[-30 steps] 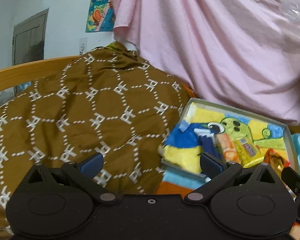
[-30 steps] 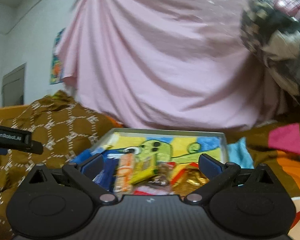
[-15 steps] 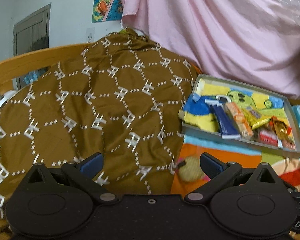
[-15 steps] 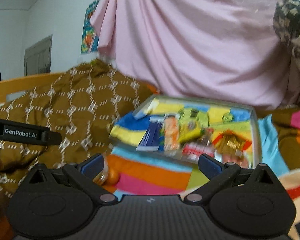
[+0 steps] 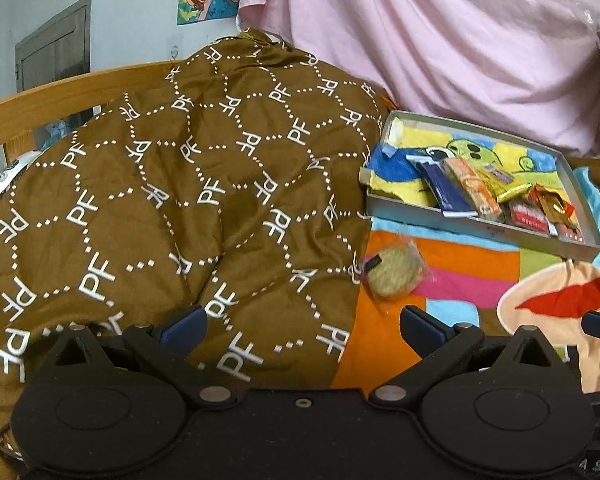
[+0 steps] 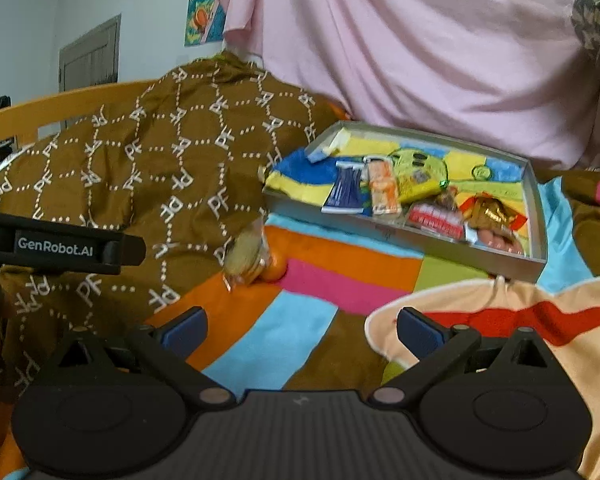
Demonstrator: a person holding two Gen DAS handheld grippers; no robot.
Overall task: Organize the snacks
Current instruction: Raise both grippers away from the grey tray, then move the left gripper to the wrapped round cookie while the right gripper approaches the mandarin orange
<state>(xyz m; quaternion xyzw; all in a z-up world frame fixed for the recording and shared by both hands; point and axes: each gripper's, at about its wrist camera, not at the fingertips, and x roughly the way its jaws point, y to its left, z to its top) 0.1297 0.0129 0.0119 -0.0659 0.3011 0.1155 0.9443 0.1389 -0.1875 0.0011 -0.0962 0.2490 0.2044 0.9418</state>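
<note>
Left tongs [image 5: 302, 326] and right tongs [image 6: 302, 326] both gape wide, holding nothing, low over the bed. Far right, a grey tray [image 5: 460, 222] holds wrapped snacks [image 6: 384, 190]. Near its left, a round wrapped snack [image 5: 394, 274] lies loose beside a brown blanket [image 5: 180, 184].
</note>
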